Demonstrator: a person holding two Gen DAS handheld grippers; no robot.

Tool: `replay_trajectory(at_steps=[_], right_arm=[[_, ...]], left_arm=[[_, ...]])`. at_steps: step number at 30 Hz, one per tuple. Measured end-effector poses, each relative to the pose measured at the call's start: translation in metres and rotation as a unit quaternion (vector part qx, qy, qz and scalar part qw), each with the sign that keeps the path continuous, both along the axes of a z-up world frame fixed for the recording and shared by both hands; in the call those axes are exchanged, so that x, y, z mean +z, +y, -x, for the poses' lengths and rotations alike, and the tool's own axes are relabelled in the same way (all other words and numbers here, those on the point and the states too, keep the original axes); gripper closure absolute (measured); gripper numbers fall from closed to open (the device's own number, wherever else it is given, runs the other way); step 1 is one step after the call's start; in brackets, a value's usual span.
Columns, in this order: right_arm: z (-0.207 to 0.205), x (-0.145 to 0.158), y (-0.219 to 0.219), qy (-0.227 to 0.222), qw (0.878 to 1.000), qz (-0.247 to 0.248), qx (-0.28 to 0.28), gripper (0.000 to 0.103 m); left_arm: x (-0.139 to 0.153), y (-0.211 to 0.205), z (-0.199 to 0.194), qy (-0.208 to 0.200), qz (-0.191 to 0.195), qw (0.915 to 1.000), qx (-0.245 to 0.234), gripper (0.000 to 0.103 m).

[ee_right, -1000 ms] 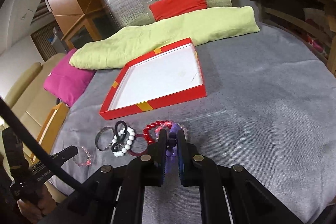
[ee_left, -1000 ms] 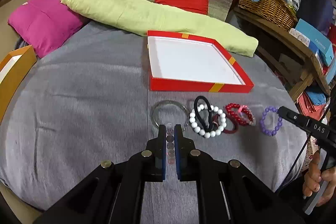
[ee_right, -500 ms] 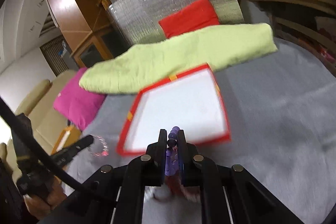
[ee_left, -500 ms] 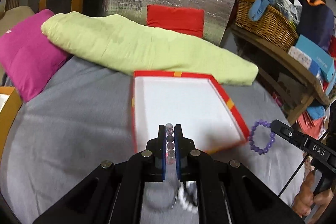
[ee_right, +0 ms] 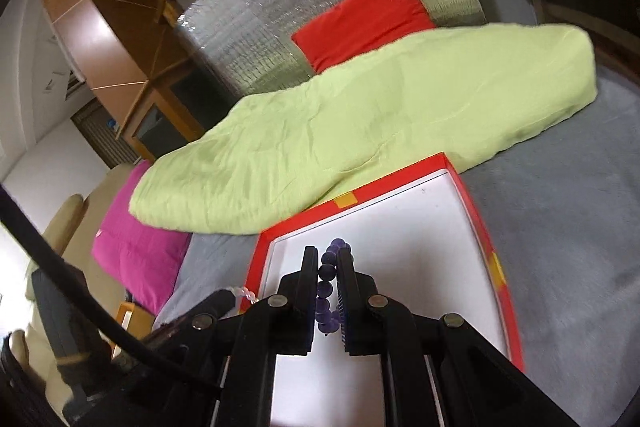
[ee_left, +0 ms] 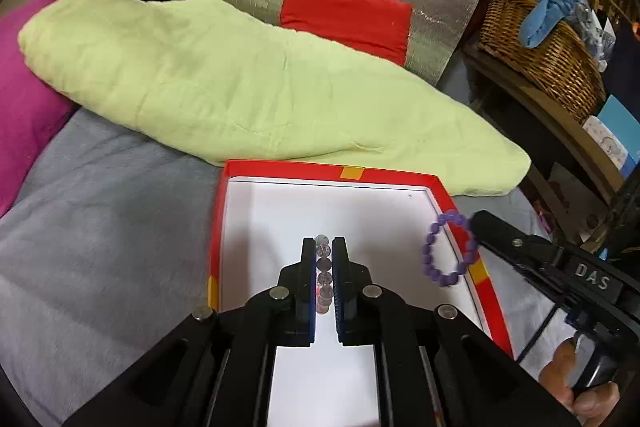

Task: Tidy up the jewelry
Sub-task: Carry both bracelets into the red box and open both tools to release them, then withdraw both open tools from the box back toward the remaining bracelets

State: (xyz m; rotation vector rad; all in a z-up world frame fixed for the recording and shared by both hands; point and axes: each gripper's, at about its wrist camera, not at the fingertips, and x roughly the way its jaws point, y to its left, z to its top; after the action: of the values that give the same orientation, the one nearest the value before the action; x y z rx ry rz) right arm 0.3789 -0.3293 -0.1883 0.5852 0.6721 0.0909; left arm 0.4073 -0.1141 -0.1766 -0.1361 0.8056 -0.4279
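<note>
My left gripper (ee_left: 324, 245) is shut on a bracelet of clear pinkish beads (ee_left: 323, 277) and hangs over the white floor of the red box (ee_left: 288, 171). My right gripper (ee_right: 326, 255) is shut on a purple bead bracelet (ee_right: 326, 287), also over the red box (ee_right: 356, 199). In the left wrist view the purple bracelet (ee_left: 448, 249) dangles from the right gripper (ee_left: 476, 223) above the box's right rim. In the right wrist view the clear beads (ee_right: 246, 294) show at the tip of the left gripper by the box's left wall. The other bracelets are out of sight.
A long lime-green cushion (ee_left: 248, 83) lies just behind the box on the grey cover (ee_left: 100, 247). A pink cushion (ee_left: 24, 87) sits at the left, a red cushion (ee_left: 348, 19) and silver board behind. A wicker basket (ee_left: 544, 43) stands on a wooden shelf at right.
Both grippers have lifted their bracelets off the grey cover and carried them forward over the red box. The remaining bracelets have dropped out of view below.
</note>
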Motion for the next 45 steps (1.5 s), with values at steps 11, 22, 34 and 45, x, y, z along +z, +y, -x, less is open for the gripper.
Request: replay_trajectory(at_steps=[11, 22, 34, 45], right_arm=[[-0.051, -0.043, -0.013, 0.034, 0.999, -0.031, -0.013, 0.093], [-0.036, -0.025, -0.038, 0.053, 0.997, -0.029, -0.044, 0.07], [0.09, -0.002, -0.04, 0.07, 0.995, 0.042, -0.057, 0.065], [0.21, -0.019, -0.046, 0.095, 0.993, 0.04, -0.056, 0.065]], left_arm=[[-0.033, -0.029, -0.045, 0.038, -0.009, 0.9992, -0.012, 0.095], [-0.016, -0.02, -0.03, 0.036, -0.068, 0.9966, 0.027, 0.056], [0.018, 0.047, 0.072, 0.009, -0.129, 0.9845, 0.118, 0.039], [-0.016, 0.09, 0.175, 0.039, -0.119, 0.9886, 0.083, 0.039]])
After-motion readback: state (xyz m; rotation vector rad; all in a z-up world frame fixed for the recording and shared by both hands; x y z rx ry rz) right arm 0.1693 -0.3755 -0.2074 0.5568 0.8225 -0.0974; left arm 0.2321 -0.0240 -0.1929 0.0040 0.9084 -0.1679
